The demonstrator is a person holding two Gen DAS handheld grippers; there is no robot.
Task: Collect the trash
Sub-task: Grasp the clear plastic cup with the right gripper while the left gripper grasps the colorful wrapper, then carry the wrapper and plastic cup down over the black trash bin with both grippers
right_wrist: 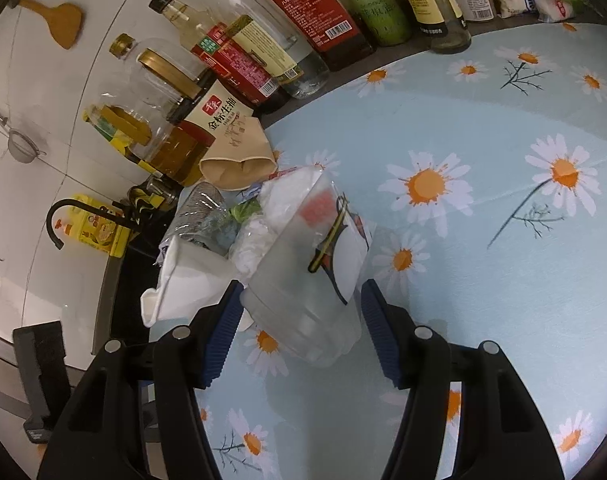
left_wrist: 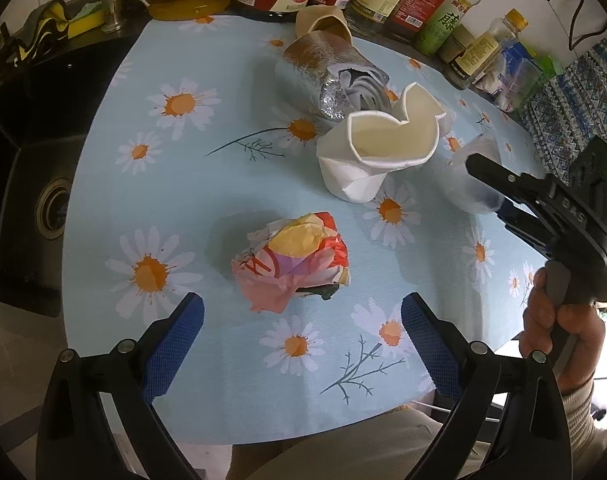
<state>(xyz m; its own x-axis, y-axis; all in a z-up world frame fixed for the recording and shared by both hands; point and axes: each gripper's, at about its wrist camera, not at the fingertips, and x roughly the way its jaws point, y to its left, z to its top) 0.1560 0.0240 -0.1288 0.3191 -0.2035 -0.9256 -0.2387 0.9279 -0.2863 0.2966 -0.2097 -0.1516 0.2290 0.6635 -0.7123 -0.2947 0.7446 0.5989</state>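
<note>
Black gripper (right_wrist: 299,332) frames, blue ribbed fingers (right_wrist: 219,340), silver screws, cream ribbed sleeve (left_wrist: 575,408)

Frosted plastic cup (right_wrist: 303,280), crumpled paper wrapper (left_wrist: 291,260), seemingly foil bag (left_wrist: 323,76)

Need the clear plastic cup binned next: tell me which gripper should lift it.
Right. The right gripper already has its fingers on either side of the clear plastic cup, apparently gripping it. The left gripper is open and faces the crumpled wrapper instead.
</note>
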